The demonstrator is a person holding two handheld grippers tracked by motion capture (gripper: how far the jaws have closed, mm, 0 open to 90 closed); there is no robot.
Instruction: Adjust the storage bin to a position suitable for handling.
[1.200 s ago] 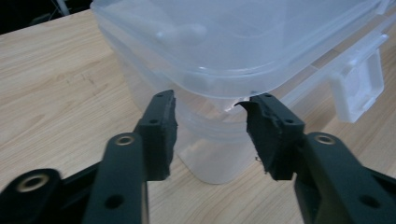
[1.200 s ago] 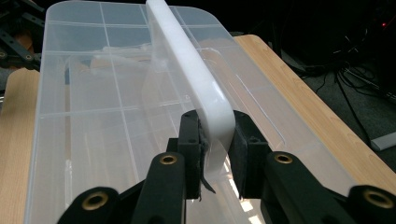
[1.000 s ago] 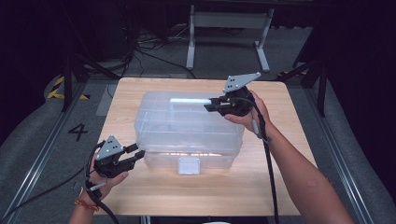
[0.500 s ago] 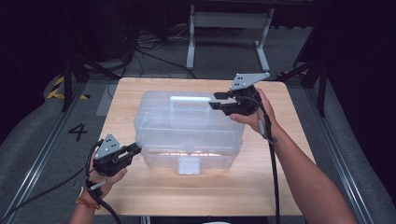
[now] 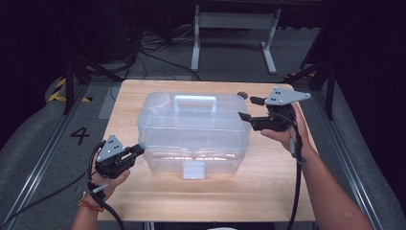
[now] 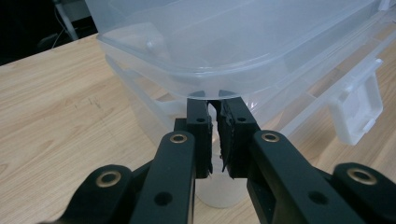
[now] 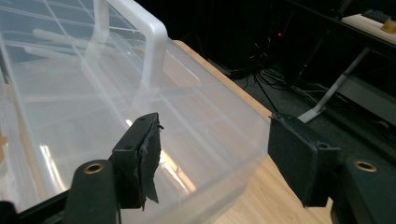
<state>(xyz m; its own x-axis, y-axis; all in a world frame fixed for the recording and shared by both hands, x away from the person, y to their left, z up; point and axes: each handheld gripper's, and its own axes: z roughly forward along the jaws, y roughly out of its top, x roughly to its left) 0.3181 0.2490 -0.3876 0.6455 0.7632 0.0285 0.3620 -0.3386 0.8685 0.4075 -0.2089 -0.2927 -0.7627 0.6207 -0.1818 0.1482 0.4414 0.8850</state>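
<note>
Translucent plastic storage box [image 5: 194,132], lidded, one item, standing at the middle of the surface [image 5: 268,191], a pale wood-grain top. Moulded carry handle [image 5: 194,99] lies flat on the lid; a white latch [image 5: 194,169] hangs closed at the centre of the near long wall. In the right gripper view, dividers show faintly through the lid and the handle [image 7: 140,42] runs pale across it.

Left gripper [image 5: 139,150]: held in the person's left hand [image 5: 107,179] at the box's near left corner. Fingers [image 6: 201,135] pressed almost together, their tips tucked just under the overhanging rim of the lid at that corner; only a thin slit shows between the pads, and whether a sliver of the rim sits in it cannot be told. A black cable trails from the gripper towards the near edge of the surface.

Right gripper [image 5: 251,109]: held in the person's right hand [image 5: 282,134] at the box's right end, level with the lid. Fingers [image 7: 140,161] spread wide, having just been opening; the lid's end corner lies in the gap between them in the right gripper view, with neither pad pressing on it. Grey three-cornered plate [image 5: 286,97] on top.

Small dark round object [image 5: 242,95] rests on the surface just behind the box's far right corner; too small to identify.
</note>
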